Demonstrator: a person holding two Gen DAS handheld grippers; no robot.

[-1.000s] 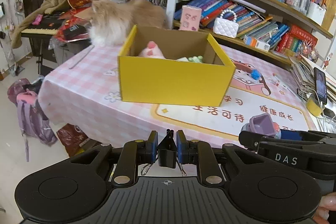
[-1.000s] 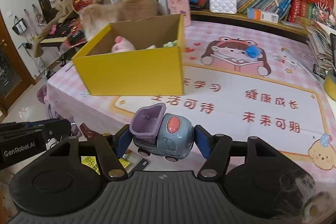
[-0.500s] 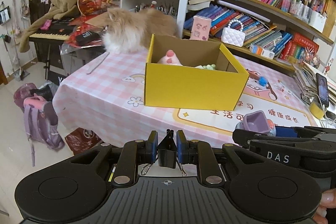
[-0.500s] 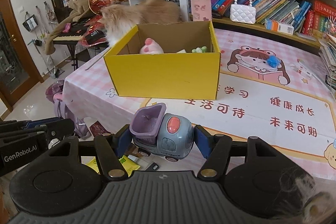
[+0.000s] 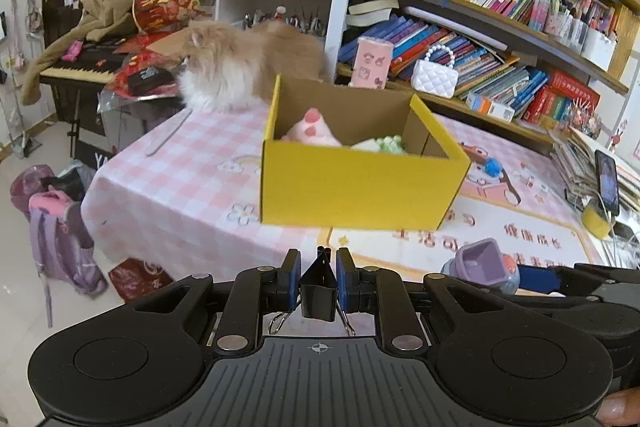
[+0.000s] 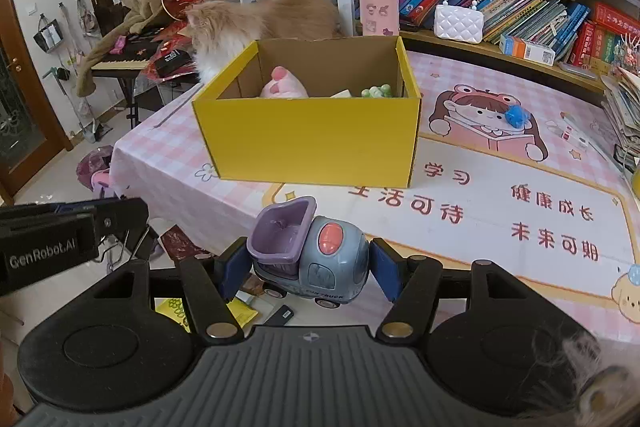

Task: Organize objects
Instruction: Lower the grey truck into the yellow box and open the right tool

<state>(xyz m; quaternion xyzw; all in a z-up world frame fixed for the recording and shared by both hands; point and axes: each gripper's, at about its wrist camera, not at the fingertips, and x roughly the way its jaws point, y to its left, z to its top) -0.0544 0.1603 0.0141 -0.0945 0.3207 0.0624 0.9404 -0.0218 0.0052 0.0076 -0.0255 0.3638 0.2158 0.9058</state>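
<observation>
Right hand-held gripper (image 6: 308, 267) clamps toy truck (image 6: 310, 259) near table edge (image 6: 168, 215).

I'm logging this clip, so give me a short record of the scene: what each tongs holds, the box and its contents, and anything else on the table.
left tongs: shut on a black binder clip
right tongs: shut on a toy truck
box: yellow, open, on the table
box contents: pink plush, green toy
behind box: cat
also on table: blue toy
</observation>
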